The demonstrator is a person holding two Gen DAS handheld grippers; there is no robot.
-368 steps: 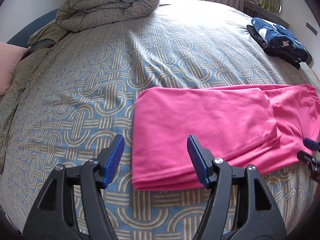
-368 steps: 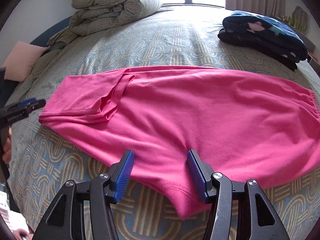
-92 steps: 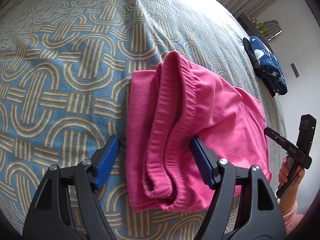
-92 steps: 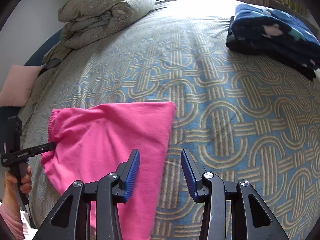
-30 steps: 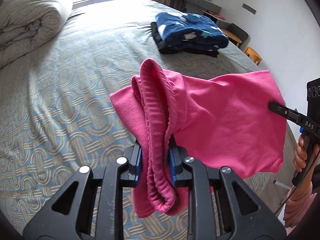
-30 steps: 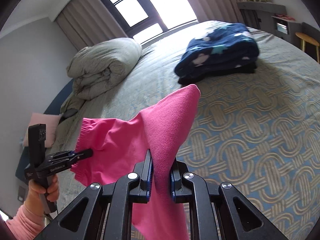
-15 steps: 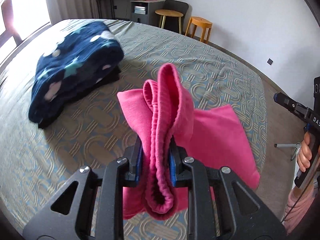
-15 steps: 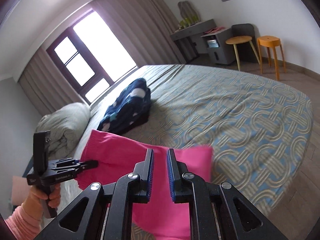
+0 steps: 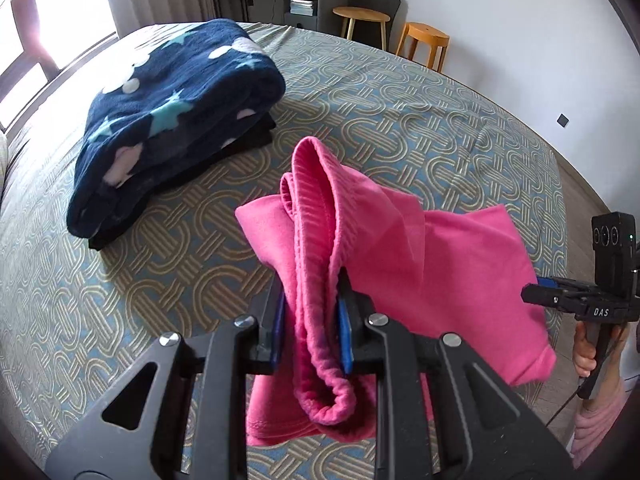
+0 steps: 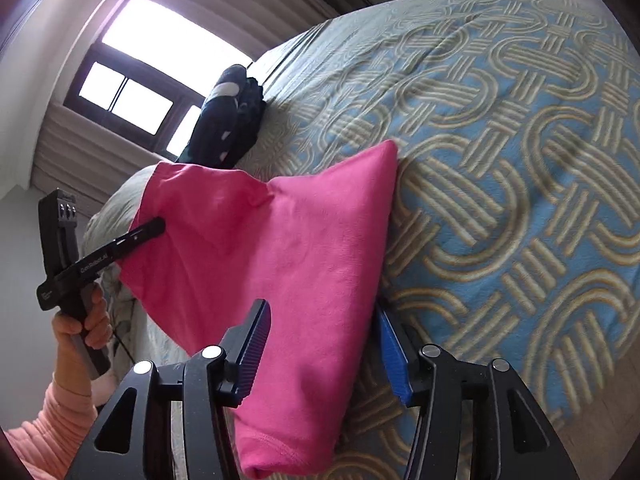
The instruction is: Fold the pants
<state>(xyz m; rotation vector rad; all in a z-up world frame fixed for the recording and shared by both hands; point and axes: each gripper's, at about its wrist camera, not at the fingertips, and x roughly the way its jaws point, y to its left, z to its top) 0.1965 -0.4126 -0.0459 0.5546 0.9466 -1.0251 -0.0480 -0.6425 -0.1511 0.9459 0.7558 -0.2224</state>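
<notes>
The folded pink pants lie partly on the patterned bedspread. My left gripper is shut on their bunched elastic waistband, which stands up between the blue pads. In the right wrist view the pants rest against the bed, and my right gripper is open with the pink fabric lying loose between its spread fingers. The left gripper shows there pinching the far edge. The right gripper shows at the pants' right edge in the left wrist view.
A folded navy blanket with stars and dots lies on the bed behind the pants, also in the right wrist view. Two wooden stools, a dark chair and a grey cabinet stand by the wall. The bed's edge is near the right.
The right gripper has opened and let go of the pants. The pants have come down onto the bed near the navy blanket. The left gripper stays shut on the waistband.
</notes>
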